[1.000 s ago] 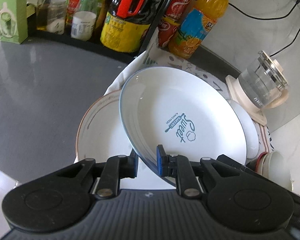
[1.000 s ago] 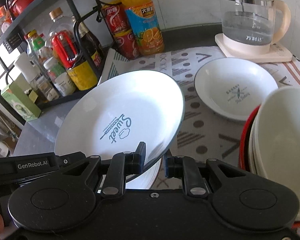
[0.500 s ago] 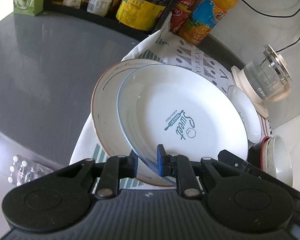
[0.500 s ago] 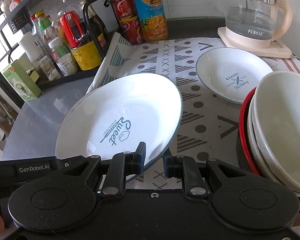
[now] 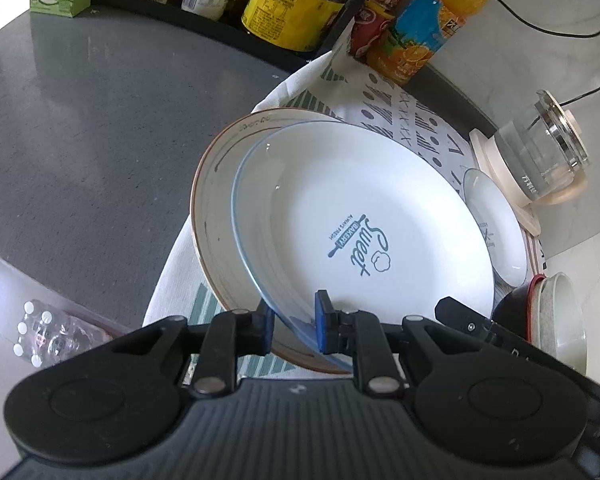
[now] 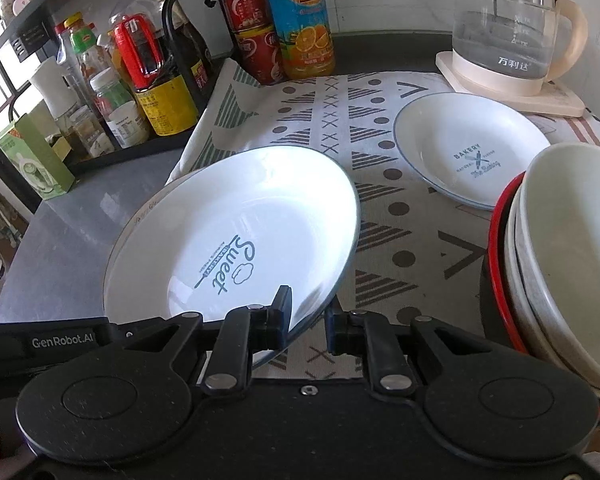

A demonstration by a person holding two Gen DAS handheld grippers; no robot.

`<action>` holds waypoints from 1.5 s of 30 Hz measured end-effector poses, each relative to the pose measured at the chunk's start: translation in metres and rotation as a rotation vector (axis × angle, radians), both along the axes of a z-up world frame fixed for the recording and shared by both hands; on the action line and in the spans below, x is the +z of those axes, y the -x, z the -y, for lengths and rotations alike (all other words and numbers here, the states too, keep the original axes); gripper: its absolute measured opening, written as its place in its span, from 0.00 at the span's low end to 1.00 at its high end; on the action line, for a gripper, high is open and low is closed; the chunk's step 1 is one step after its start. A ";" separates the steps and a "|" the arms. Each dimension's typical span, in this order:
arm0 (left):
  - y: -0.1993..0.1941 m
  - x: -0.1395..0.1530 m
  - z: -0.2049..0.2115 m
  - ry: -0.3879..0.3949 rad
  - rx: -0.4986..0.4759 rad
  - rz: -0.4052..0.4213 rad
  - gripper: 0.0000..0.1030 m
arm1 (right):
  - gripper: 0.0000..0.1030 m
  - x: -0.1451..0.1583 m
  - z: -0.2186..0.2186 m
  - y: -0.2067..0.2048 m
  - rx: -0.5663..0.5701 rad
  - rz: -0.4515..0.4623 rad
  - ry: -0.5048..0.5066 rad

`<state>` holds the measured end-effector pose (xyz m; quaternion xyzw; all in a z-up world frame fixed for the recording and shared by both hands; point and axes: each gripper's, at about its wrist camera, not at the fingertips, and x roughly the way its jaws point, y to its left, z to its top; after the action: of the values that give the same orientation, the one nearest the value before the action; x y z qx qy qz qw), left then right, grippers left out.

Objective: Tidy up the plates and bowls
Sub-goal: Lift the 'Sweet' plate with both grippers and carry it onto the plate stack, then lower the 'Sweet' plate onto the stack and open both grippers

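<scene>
The Sweet plate (image 5: 364,216) hides most of the brown-rimmed plate (image 5: 212,216) under it; only that plate's left rim peeks out. Whether the two touch, I cannot tell. The left gripper (image 5: 294,322) has its jaws clamped on the Sweet plate's near edge, tilted over the patterned cloth (image 6: 340,120) at the cloth's left side. The right gripper (image 6: 309,322) has one finger over the plate's near rim and the other outside it, with a gap showing, so its jaws stand apart, not pinching. On the right, a stack of bowls (image 6: 556,264) is cut off by the frame: pale bowls nested in a red-rimmed one, how many is hard to make out. Farther back, the Bakery plate (image 6: 472,148) lies flat and empty on the cloth, near the glass kettle (image 6: 508,28). On the far left, the rack (image 6: 100,80) holds bottles and jars, with labels too small to read.
</scene>
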<state>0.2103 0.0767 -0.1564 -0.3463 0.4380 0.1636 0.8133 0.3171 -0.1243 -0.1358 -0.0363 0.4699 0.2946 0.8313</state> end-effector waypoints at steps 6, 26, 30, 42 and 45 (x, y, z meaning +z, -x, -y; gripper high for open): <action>0.000 0.003 -0.006 0.010 -0.018 -0.004 0.18 | 0.15 0.000 -0.002 -0.006 -0.001 -0.006 -0.016; -0.003 0.020 -0.044 -0.144 0.101 0.024 0.42 | 0.13 -0.002 -0.007 -0.012 -0.004 0.085 0.065; -0.006 0.012 -0.049 -0.140 0.111 0.000 0.44 | 0.14 -0.005 -0.011 -0.014 -0.001 0.083 0.075; -0.012 -0.007 -0.051 -0.087 0.058 -0.032 0.30 | 0.17 -0.012 -0.022 -0.019 0.021 0.060 0.098; -0.012 -0.004 -0.052 -0.093 0.069 -0.025 0.19 | 0.16 -0.014 -0.027 -0.018 0.037 0.060 0.109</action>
<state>0.2220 0.1291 -0.1605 -0.3208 0.4277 0.2163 0.8169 0.3352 -0.0976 -0.1499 -0.0992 0.4595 0.2827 0.8361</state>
